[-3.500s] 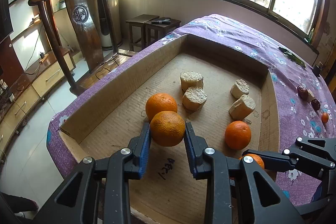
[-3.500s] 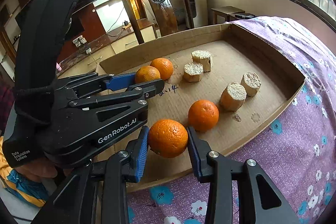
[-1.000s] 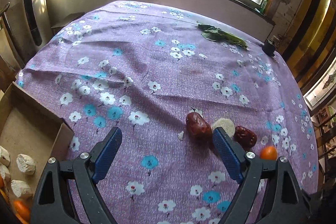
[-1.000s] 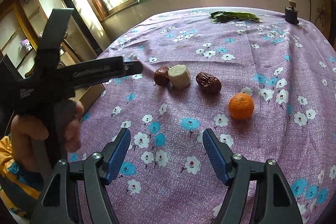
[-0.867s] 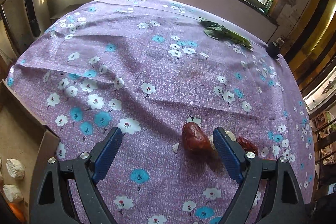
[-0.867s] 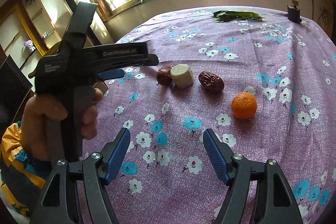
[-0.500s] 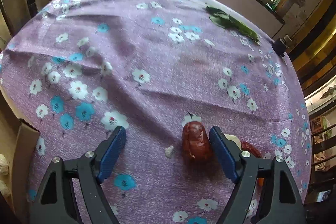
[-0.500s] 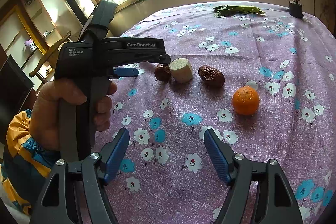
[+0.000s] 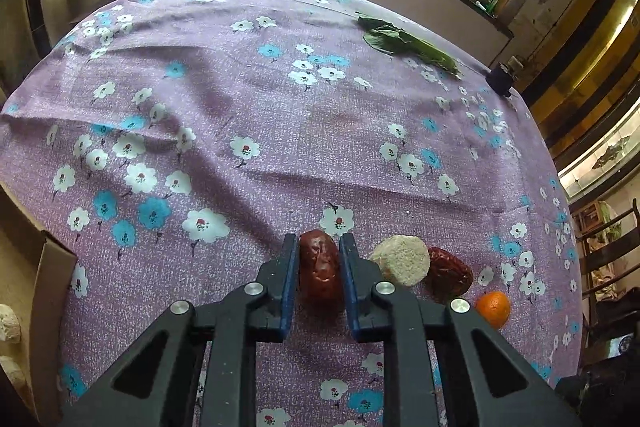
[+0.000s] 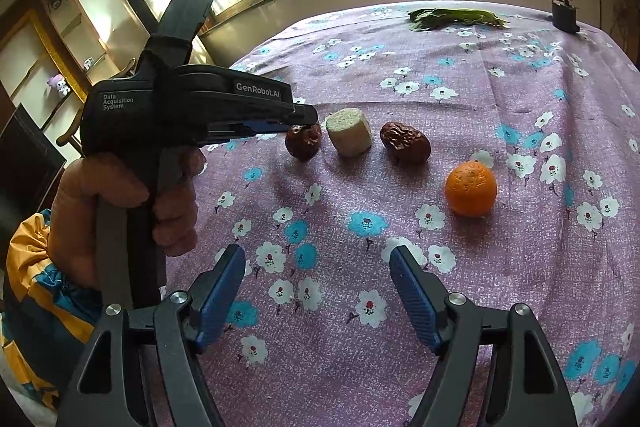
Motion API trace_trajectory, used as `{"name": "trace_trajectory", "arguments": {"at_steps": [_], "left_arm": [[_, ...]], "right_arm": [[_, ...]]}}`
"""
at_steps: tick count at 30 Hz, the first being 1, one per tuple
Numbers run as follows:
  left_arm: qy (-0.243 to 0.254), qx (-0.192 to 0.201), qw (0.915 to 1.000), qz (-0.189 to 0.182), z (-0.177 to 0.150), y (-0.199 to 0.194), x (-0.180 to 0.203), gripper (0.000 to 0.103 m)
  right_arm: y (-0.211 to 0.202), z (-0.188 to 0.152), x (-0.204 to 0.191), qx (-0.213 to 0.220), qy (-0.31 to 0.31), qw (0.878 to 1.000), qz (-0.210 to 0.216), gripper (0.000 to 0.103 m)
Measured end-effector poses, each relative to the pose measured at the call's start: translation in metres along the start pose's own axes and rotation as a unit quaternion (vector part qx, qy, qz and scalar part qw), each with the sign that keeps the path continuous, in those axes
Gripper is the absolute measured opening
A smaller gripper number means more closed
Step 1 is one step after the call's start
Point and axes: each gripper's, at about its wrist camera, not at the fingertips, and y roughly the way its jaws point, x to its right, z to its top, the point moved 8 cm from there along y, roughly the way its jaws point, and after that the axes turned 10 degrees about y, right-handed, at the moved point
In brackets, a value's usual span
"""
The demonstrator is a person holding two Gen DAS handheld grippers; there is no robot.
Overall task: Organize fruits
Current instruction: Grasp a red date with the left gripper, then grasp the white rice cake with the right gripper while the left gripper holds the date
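Date (image 9: 320, 269) lies lengthwise between the left gripper's (image 9: 319, 247) just-closed jaws, gripped; right gripper (image 10: 318, 267) hangs open, short of the orange (image 10: 471, 188).

Left wrist cam sits right behind the left tongs (image 9: 319, 259), tilted steeply down and really close to the purple flowered cloth (image 9: 248, 115), facing the windows. Right wrist cam rides behind the right tongs (image 10: 318, 273), a bit further back and flatter, looking across the same cloth. Both catch the same little row: date (image 9: 320, 273) (image 10: 303, 142), pale chunk (image 9: 401, 265) (image 10: 349, 129), second date (image 9: 448, 275) (image 10: 405, 141), orange (image 9: 493, 308) (image 10: 471, 189), plus the green leaves (image 9: 408, 45) (image 10: 454, 15) at the far edge.
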Motion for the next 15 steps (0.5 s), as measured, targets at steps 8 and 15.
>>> {"name": "trace_trajectory", "arguments": {"at_steps": [8, 15], "left_arm": [[-0.018, 0.021, 0.9996, 0.007, -0.022, -0.032, -0.020, 0.016], [-0.013, 0.007, 0.9998, 0.012, -0.045, -0.042, -0.034, 0.016]], "right_arm": [[-0.002, 0.007, -0.009, 0.017, -0.008, 1.000, -0.006, 0.079], [0.031, 0.031, -0.027, -0.005, -0.043, 0.999, -0.028, 0.079]]}}
